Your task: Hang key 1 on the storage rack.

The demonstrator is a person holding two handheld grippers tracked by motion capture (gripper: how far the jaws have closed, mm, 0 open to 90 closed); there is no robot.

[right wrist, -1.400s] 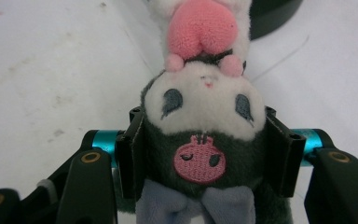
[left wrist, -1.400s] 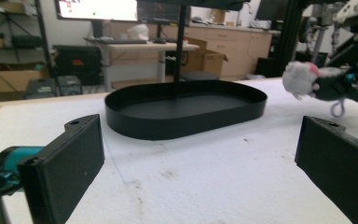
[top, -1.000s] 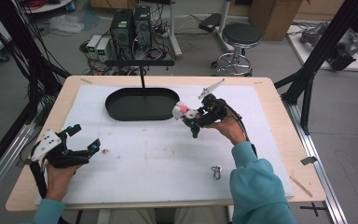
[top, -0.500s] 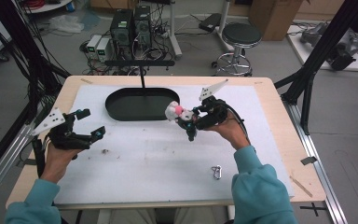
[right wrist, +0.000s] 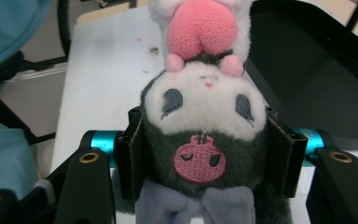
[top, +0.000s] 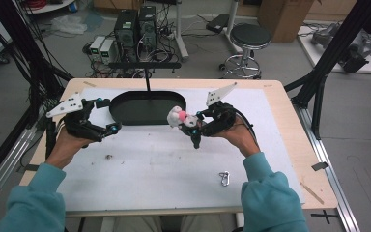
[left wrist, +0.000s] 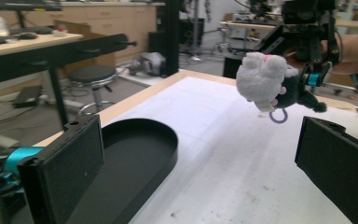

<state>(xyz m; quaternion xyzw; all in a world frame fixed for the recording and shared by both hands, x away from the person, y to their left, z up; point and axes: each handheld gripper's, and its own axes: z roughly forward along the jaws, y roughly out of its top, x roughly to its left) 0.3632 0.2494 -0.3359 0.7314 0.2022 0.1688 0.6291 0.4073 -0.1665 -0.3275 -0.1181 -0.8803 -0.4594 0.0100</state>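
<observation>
A plush toy [top: 178,116] with a white face, dark grey body and pink top sits between the pads of my right gripper [top: 191,127], held above the white mat just right of the black oval tray [top: 140,109]. The right gripper view shows the plush toy [right wrist: 205,107] upside down, with my right gripper [right wrist: 208,156] pressing on its grey body from both sides. My left gripper [top: 110,115] stands open with nothing in it at the tray's left end. From the left gripper view, the plush toy [left wrist: 261,78] hangs beyond my open left gripper [left wrist: 205,177], and the tray [left wrist: 140,158] lies below.
A small metal clip [top: 224,178] lies on the white mat [top: 164,169] near the front right. A speck of debris [top: 109,156] lies at front left. A black stand [top: 147,67] rises behind the tray. A stool [top: 251,36] and computers stand past the table.
My left gripper has risen and moved forward to the tray's left end. The right gripper with the toy has shifted slightly left, toward the tray.
</observation>
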